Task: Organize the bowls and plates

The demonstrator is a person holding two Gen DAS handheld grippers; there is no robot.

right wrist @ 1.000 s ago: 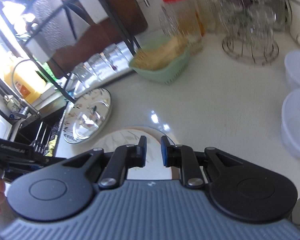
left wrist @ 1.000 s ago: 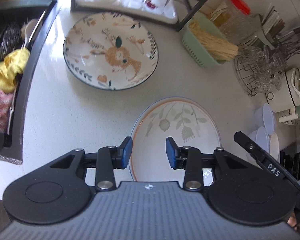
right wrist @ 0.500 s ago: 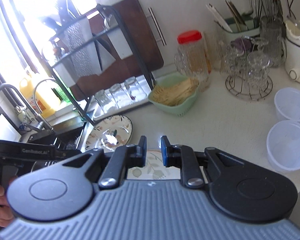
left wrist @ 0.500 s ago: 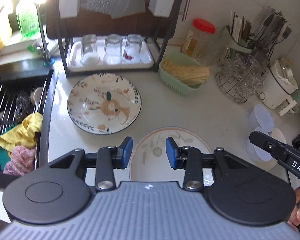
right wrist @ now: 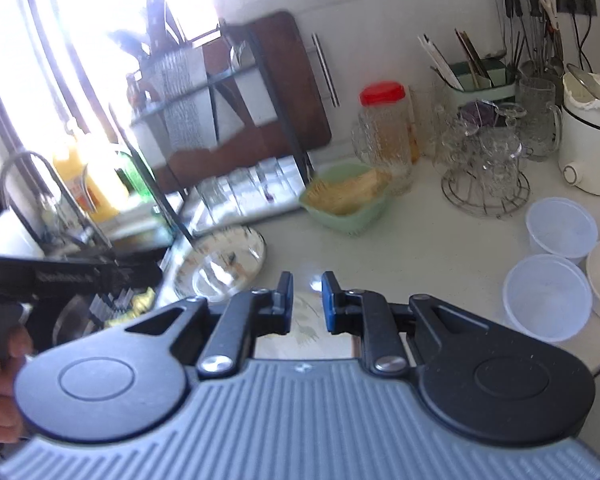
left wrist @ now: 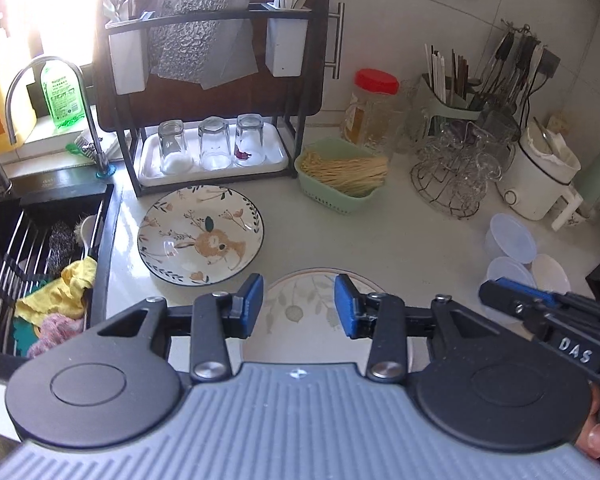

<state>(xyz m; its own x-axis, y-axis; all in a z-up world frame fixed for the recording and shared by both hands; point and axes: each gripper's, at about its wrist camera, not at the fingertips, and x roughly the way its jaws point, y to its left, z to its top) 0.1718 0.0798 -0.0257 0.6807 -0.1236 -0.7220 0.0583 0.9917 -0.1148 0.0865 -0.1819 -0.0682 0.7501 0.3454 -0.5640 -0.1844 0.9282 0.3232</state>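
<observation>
We see two handheld grippers above a pale tabletop (left wrist: 400,240). The left gripper (left wrist: 299,305) has empty jaws apart; the right gripper (right wrist: 307,302) has jaws nearly together, holding nothing. Below them lies a leaf-patterned plate (left wrist: 300,296), beside a round deer-patterned ceramic plate (left wrist: 201,236).

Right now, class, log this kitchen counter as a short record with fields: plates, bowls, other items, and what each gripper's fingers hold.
plates: rabbit plate near the sink; leaf plate nearer the camera, apart from it
bowls: three plastic bowls clustered at the counter's right
rack: three glasses upside down on its white tray
basket: green basket of noodles beside the rack
left gripper: fingers apart, nothing between them, above the leaf plate
right gripper: fingers nearly together, holding nothing
</observation>
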